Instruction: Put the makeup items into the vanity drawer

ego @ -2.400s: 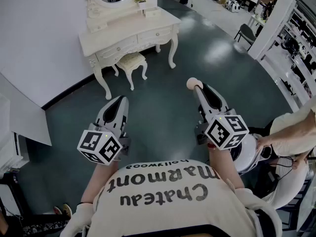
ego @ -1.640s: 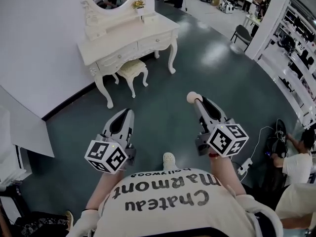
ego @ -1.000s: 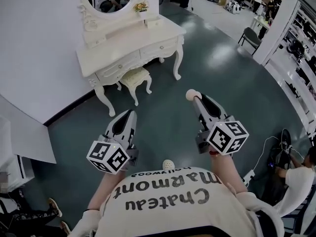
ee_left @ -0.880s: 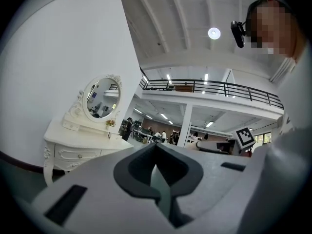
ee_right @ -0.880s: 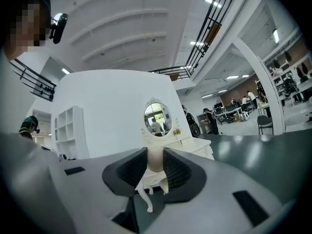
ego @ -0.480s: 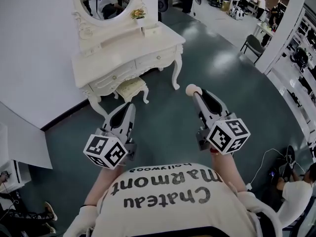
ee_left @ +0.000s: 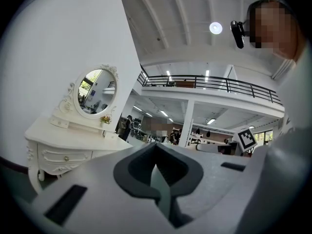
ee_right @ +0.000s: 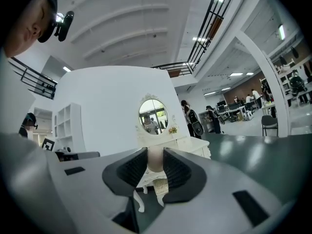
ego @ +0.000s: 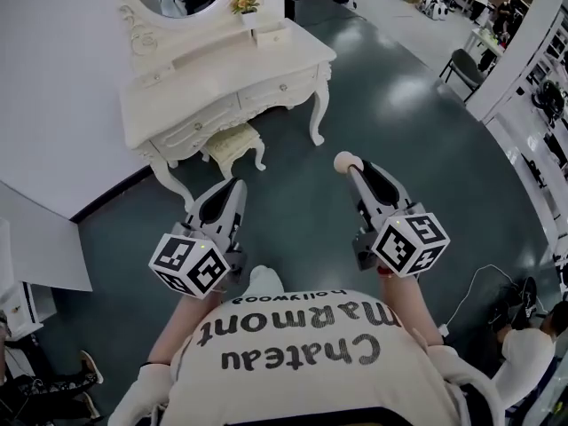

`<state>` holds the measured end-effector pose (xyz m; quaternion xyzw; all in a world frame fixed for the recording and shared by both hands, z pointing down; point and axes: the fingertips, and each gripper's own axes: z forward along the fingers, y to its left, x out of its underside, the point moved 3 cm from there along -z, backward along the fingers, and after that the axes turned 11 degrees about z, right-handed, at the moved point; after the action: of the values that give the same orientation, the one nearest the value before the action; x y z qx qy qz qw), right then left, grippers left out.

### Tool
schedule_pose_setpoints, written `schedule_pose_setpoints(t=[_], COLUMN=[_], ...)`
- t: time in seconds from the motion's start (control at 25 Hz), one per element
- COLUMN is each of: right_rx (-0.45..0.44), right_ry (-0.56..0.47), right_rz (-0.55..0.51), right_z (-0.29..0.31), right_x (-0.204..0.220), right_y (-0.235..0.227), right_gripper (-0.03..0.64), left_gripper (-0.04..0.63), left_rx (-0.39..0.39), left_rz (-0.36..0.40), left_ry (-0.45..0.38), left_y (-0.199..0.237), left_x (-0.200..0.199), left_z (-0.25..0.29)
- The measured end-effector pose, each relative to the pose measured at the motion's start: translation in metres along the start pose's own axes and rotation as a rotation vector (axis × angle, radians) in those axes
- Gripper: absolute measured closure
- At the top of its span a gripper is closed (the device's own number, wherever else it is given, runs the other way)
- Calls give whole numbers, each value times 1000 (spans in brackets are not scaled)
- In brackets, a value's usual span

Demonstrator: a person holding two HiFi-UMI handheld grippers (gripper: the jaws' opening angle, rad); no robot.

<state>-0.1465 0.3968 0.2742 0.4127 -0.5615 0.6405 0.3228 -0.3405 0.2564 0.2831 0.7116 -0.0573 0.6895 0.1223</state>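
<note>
The white vanity (ego: pixel 222 69) stands against the wall at the upper left of the head view, its drawers (ego: pixel 282 87) shut and a small stool (ego: pixel 232 140) tucked under it. My right gripper (ego: pixel 351 169) is held level over the floor, shut on a round beige makeup sponge (ego: pixel 345 160). The right gripper view shows that sponge (ee_right: pixel 155 159) pinched between the pads, with the vanity (ee_right: pixel 191 147) and its oval mirror (ee_right: pixel 152 115) beyond. My left gripper (ego: pixel 231 189) is level beside it, shut and holding nothing. The left gripper view has the vanity (ee_left: pixel 63 145) at its left.
Dark green floor lies between me and the vanity. A white panel (ego: pixel 40 238) leans at the left. A chair (ego: pixel 463 65) stands at the upper right. One person crouches at the lower right (ego: pixel 524 344), and another's legs (ego: pixel 35 389) show at the lower left. My shoe (ego: pixel 266 280) shows below the grippers.
The vanity has grown larger and slid down and left in the head view as I walk toward it. Both grippers keep their pose, and the sponge stays in the right one.
</note>
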Motion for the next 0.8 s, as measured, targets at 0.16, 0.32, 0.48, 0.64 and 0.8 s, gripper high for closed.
schedule_pose_setpoints(t=[0.16, 0.32, 0.48, 0.64, 0.8], right_rx=[2, 15, 28, 31, 35], right_ry=[9, 8, 29, 28, 22], right_rz=[5, 2, -13, -14, -9], right_z=[11, 32, 61, 96, 130], right_x=[1, -4, -7, -14, -24], right_y=[-9, -20, -28, -37, -45], right_gripper=[497, 497, 497, 497, 497], left_gripper=[588, 588, 588, 588, 588], left_rx=[11, 31, 41, 42, 29], left_rz=[-11, -21, -26, -10, 0], left_ry=[8, 8, 11, 15, 6], left_y=[9, 23, 45, 74, 109], left_x=[5, 8, 10, 9, -3], left_z=[17, 40, 66, 94, 120])
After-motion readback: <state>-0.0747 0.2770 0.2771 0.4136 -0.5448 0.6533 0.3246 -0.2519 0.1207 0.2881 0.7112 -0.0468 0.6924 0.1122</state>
